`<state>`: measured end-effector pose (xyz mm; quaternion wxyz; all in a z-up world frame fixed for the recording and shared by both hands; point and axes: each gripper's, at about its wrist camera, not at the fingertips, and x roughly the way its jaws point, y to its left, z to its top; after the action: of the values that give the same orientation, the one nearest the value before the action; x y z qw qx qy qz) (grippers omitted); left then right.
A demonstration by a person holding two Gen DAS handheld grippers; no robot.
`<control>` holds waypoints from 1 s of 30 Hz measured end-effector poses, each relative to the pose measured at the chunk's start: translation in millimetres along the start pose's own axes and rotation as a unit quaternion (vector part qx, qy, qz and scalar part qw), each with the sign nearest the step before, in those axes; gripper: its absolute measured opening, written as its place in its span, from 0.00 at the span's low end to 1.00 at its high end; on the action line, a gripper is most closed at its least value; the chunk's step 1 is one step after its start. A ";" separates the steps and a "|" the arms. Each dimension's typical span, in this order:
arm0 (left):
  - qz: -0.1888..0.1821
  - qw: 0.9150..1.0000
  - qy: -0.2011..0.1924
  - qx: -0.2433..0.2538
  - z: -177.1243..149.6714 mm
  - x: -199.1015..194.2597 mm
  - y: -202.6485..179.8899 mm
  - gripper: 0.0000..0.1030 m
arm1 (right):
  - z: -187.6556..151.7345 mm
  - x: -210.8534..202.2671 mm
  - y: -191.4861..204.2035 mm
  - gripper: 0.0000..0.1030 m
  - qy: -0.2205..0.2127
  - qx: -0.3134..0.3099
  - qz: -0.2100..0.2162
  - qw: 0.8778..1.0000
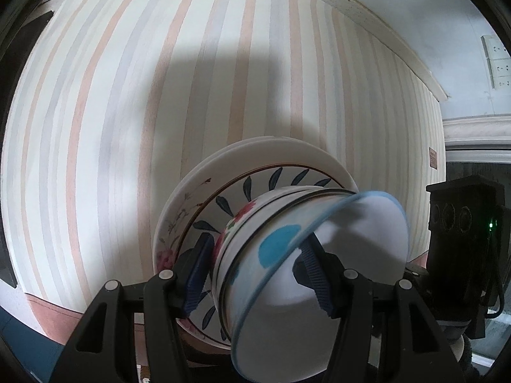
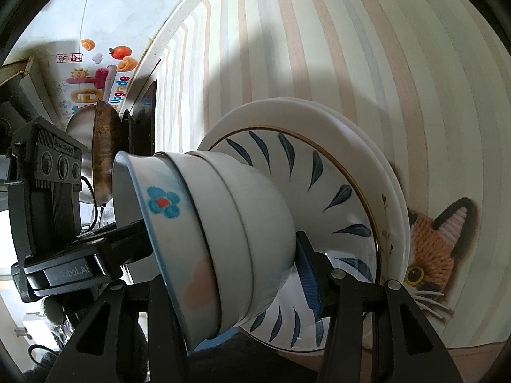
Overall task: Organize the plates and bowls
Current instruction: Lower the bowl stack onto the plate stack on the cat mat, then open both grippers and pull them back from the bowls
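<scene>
Left tool (image 1: 255, 274) and right tool (image 2: 223, 274) each clamp nested bowls (image 2: 223, 223) atop plates (image 2: 319, 166) from opposite sides. Stack sits on striped table (image 1: 127, 95), directly between fingers, stack axis crosswise to both tools; neither nearer.

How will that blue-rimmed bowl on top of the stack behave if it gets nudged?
The blue-rimmed bowl looks glazed, so probably slippery. It sits nested in other bowls on plates, so it may slide or rock. Likely ceramic: rigid but fragile.
</scene>
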<state>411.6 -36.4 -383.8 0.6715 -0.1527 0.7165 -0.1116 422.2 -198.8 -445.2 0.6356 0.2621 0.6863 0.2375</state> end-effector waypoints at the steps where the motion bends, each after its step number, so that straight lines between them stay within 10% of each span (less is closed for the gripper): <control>1: 0.003 1.000 -0.002 0.002 -0.7 -1.7 -0.4 0.53 | -0.4 -0.4 -0.1 0.50 0.000 0.001 -0.001 1.000; 14: 0.095 0.990 -0.098 0.032 -37.6 -60.4 -18.0 0.53 | -30.6 -63.2 39.7 0.59 -0.087 -0.058 -0.112 0.988; 19: 0.119 0.979 -0.157 0.042 -60.4 -90.2 -19.1 0.89 | -62.2 -94.5 73.2 0.87 -0.137 -0.088 -0.165 0.973; 30: 0.137 0.957 -0.241 0.081 -110.8 -145.7 -32.4 0.92 | -132.7 -156.0 118.8 0.93 -0.260 -0.083 -0.238 0.932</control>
<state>311.0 -17.8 -228.6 0.8430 -0.0205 0.5364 -0.0356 305.3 -211.9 -239.7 0.8493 0.0895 0.5169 0.0587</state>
